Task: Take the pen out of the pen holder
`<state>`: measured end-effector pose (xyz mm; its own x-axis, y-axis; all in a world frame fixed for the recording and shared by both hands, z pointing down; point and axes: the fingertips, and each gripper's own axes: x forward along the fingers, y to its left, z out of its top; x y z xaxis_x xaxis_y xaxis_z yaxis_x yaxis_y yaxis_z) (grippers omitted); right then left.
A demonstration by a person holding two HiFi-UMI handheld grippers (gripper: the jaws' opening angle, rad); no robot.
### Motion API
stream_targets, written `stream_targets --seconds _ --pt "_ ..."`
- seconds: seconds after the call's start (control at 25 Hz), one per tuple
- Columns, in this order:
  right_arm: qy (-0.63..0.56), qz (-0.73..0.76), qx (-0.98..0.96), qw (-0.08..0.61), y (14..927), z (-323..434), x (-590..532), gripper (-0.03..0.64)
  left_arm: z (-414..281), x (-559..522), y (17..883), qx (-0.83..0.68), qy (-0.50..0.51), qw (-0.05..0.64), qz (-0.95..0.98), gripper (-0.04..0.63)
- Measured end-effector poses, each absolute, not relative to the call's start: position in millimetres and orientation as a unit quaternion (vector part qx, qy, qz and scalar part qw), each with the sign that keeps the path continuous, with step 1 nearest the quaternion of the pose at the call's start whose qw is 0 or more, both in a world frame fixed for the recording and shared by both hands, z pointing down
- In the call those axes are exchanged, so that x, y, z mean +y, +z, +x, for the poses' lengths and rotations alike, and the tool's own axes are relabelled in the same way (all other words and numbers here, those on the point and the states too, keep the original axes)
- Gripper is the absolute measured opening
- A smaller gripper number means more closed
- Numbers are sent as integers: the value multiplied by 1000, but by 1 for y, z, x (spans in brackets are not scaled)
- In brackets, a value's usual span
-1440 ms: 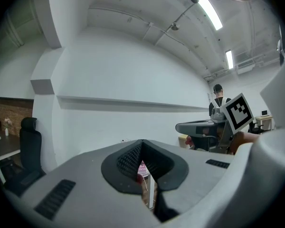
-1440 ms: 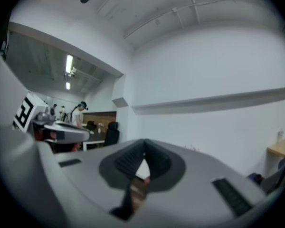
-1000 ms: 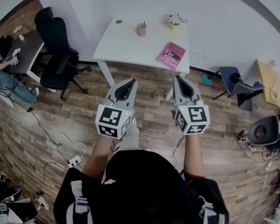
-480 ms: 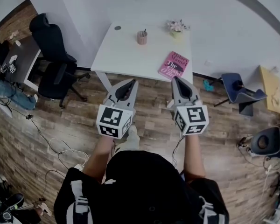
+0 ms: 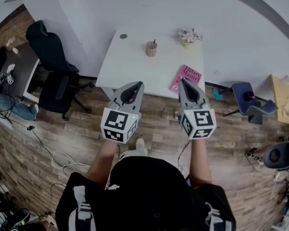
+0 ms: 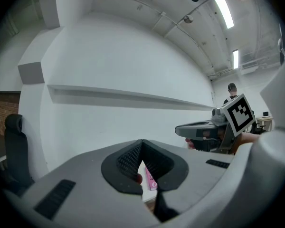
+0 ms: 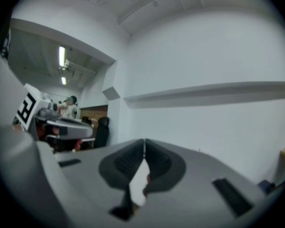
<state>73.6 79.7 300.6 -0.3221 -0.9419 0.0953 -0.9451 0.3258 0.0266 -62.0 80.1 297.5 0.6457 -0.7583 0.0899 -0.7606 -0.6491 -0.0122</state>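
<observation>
While both grippers point level toward the white table (image 5: 130, 64), a black office chair (image 5: 52, 64) stands at the far left on the wood floor. The left gripper (image 5: 137, 84) has its jaws pressed together on nothing, short of the table's near edge. Only the head view shows the pen (image 5: 154, 42), upright in the pink pen holder (image 5: 151, 49) near the table's back edge, with a small flower pot (image 5: 188, 36) to its right. A pink book (image 5: 186, 78) lies at the near right corner, its white lettering too small to read; the left gripper view catches a sliver of it below the jaws. The right gripper (image 5: 183, 81), jaws likewise together and empty, partly overlaps the book. A blue chair (image 5: 247, 97) stands further right.
</observation>
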Motion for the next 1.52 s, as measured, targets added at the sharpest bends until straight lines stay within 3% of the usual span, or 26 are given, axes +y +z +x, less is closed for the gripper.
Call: stream_targets --seconds 0.8,1.52 --pt "16 595 -800 72 313 29 -37 34 -104 -45 310 -395 42 26 917 18" --pt "19 571 -817 74 326 55 -116 34 -74 -114 323 -412 52 31 909 18"
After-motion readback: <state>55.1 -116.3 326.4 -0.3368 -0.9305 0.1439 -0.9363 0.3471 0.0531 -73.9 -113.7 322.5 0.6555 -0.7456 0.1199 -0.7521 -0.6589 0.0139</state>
